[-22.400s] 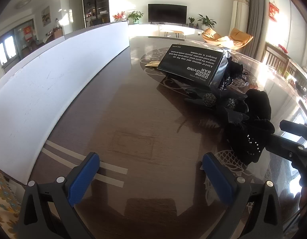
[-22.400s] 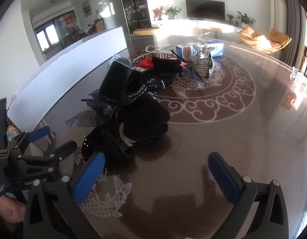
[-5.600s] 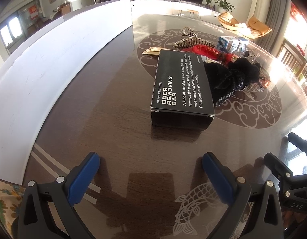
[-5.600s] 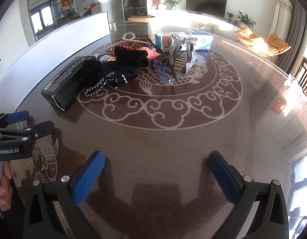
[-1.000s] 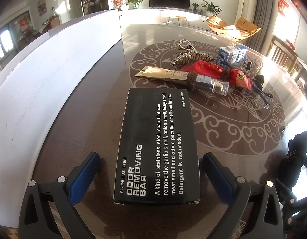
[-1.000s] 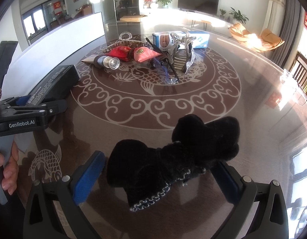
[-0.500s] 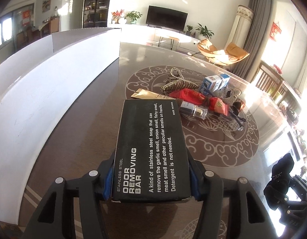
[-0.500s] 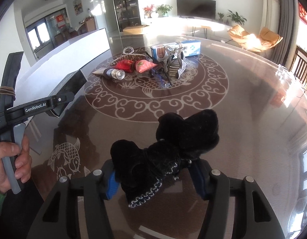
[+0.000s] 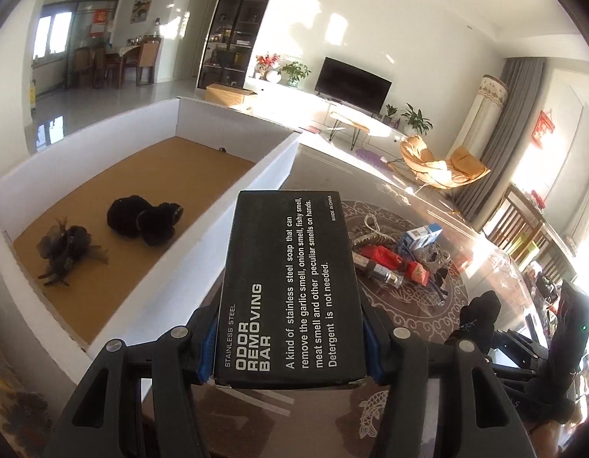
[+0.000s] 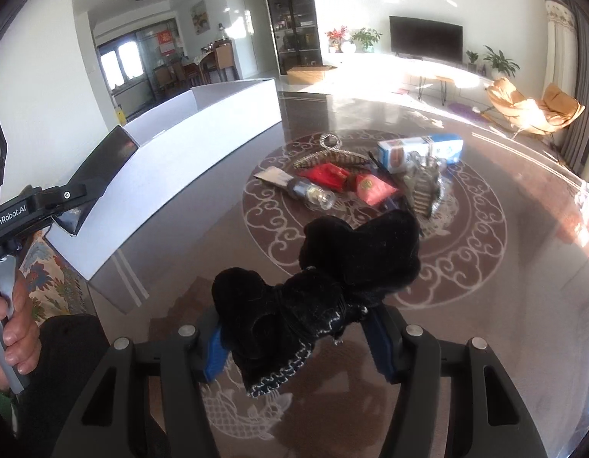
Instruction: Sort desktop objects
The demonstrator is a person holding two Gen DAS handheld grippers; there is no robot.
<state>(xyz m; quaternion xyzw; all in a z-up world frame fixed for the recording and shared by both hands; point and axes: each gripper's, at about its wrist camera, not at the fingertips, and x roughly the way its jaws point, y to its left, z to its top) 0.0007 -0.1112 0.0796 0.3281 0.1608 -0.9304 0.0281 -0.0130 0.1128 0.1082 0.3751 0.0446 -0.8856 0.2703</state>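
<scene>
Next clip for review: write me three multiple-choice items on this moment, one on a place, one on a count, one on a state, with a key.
1. Where is the black printed odor-bar box?
A. clamped in the left gripper
B. flat on the table
C. inside the tray

2. How many black hair accessories lie in the white-walled tray with the brown floor?
A. none
B. two
C. four

3. What state is the right gripper in?
A. open and empty
B. closed on a black velvet bow
C. closed on a red packet

Key:
1 A, the blue pads press the box's sides, above the table.
2 B, a black feathered clip and a black fuzzy bow rest there.
3 B, the bow sits pinched between the pads.
</scene>
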